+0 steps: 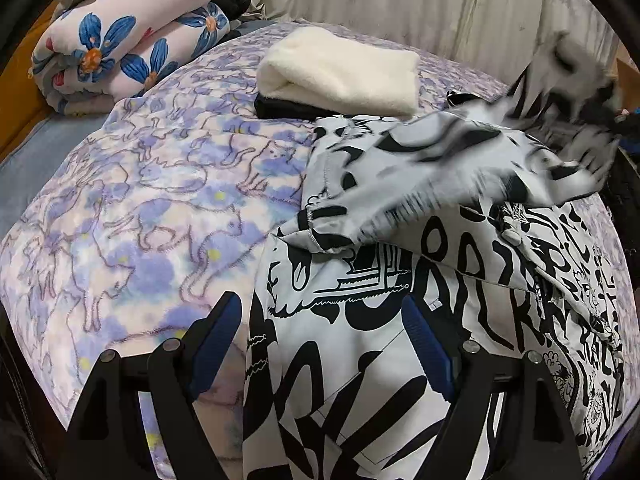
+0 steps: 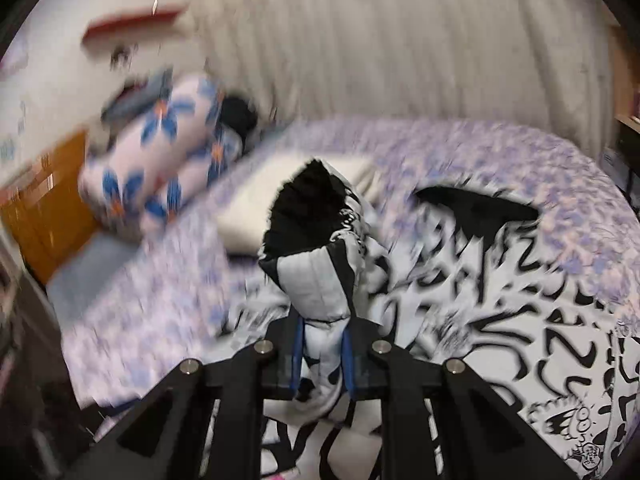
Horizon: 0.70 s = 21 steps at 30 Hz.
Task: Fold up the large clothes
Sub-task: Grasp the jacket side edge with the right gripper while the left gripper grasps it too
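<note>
My right claw [image 2: 323,354] is pinched tight on a bunched edge of the black-and-white printed jacket [image 1: 360,360], the quilted fabric standing up out of the blue pads with its black lining showing at the top. My left claw [image 1: 320,344] stands wide and grips nothing; its blue pads straddle the near part of the jacket without pressing it. The jacket lies on the bed [image 1: 140,200], spread over the purple cat-print blanket toward the right side, with one flap raised across its upper half. I judge the fold as only begun: one part is lifted to carry over, the body still lies broad and rumpled, and the rest of the folds and the final squaring up are left. Already done, by the look of it, is a folded cream sweater [image 1: 340,72] sitting on a dark folded garment farther up the bed, just beyond the jacket. A rolled flower-print quilt [image 1: 120,36] lies at the head end. The left view gives the sharp picture: the jacket's near hem, the raised flap smeared with blur at upper right, and the stack. It does not show my right claw clearly. The right view, blurred all over, shows the grip itself and the jacket's far side with a dark opening, none of which the left view shows.
</note>
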Tool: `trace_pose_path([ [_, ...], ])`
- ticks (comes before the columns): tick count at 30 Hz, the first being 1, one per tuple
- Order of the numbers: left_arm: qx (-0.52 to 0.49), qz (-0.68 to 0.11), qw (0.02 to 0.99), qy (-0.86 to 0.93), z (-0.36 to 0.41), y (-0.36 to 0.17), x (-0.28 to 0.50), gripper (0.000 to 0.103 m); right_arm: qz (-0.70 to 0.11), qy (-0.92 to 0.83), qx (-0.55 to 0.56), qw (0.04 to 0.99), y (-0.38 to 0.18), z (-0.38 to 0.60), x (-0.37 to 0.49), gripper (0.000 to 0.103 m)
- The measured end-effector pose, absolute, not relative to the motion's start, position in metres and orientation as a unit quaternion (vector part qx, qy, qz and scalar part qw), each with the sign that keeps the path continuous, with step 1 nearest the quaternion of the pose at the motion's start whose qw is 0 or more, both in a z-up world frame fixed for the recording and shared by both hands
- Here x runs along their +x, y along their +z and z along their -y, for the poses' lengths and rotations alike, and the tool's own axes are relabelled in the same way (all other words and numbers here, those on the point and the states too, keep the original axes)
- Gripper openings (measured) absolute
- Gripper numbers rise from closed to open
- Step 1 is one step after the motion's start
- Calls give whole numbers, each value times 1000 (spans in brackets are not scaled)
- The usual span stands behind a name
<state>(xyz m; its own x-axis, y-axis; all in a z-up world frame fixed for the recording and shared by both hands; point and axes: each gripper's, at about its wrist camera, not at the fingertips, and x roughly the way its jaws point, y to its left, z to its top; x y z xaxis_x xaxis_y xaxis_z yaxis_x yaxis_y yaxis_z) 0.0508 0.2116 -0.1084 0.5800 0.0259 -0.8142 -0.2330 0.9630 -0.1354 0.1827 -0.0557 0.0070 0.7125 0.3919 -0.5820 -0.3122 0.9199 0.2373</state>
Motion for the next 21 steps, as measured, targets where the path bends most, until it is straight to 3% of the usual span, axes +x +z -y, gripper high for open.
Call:
trace_pose_path([
  [4, -112, -452, 882, 72, -210, -109, 50, 81, -353, 143, 109, 918, -12, 106, 179, 17],
  [11, -93, -462, 880, 63, -207, -113, 55, 81, -534, 25, 159, 830, -133, 181, 163, 27],
  [13, -82, -467, 879, 57, -205, -114, 59, 81, -539, 33, 196, 819, -142, 199, 153, 42],
  [21, -46, -481, 875, 19, -215, -109, 108, 81, -491, 62, 233, 837, -108, 222, 160, 62],
])
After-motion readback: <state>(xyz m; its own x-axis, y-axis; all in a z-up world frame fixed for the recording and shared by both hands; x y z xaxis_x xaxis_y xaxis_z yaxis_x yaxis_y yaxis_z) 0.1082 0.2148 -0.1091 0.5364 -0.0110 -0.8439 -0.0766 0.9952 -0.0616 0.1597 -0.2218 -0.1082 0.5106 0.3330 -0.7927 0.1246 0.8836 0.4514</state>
